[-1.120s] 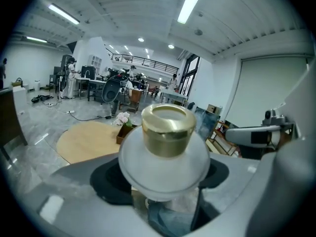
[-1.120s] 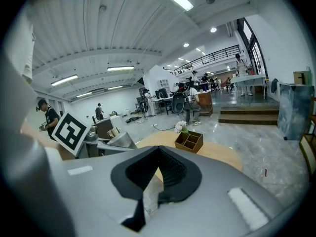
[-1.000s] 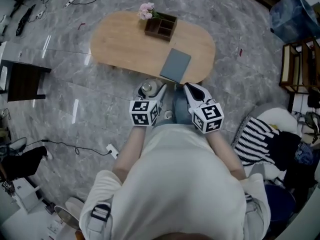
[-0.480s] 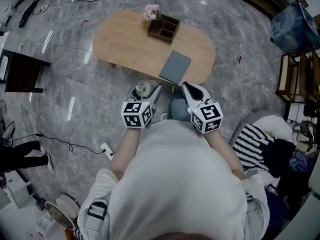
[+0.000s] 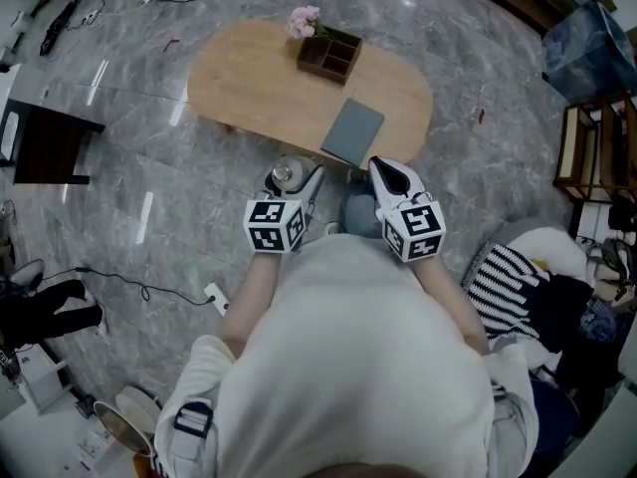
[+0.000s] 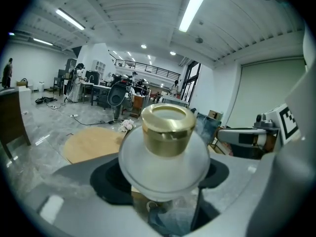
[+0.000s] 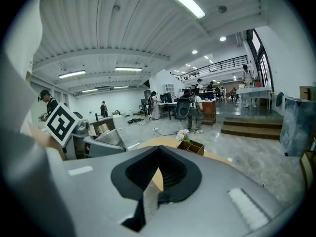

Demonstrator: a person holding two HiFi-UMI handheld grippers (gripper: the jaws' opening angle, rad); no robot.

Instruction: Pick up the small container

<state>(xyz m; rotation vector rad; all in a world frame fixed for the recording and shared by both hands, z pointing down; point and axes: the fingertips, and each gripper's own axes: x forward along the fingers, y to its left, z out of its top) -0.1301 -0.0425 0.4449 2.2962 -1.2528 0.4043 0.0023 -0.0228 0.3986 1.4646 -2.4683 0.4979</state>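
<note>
The small container (image 5: pixel 283 174) is a frosted white round jar with a gold cap (image 6: pixel 168 130). My left gripper (image 5: pixel 290 191) is shut on it and holds it upright in the air, in front of the person's body. In the left gripper view the jar's body (image 6: pixel 163 162) fills the space between the jaws. My right gripper (image 5: pixel 394 179) hovers just to the right at the same height, shut with nothing in it; its jaws (image 7: pixel 150 189) meet along a thin slit. Both hang short of the near edge of the oval wooden table (image 5: pixel 249 88).
On the table lie a grey pad (image 5: pixel 351 132) at the near edge and a dark wooden box (image 5: pixel 329 53) with pink flowers (image 5: pixel 304 20) at the far edge. A dark stool (image 5: pixel 45 147) stands left, cables (image 5: pixel 149 292) cross the floor, striped cloth (image 5: pixel 513 277) lies right.
Compared with a second ago the left gripper with the jar has drifted slightly left and toward the body. Since half a second ago hardly anything has moved.
</note>
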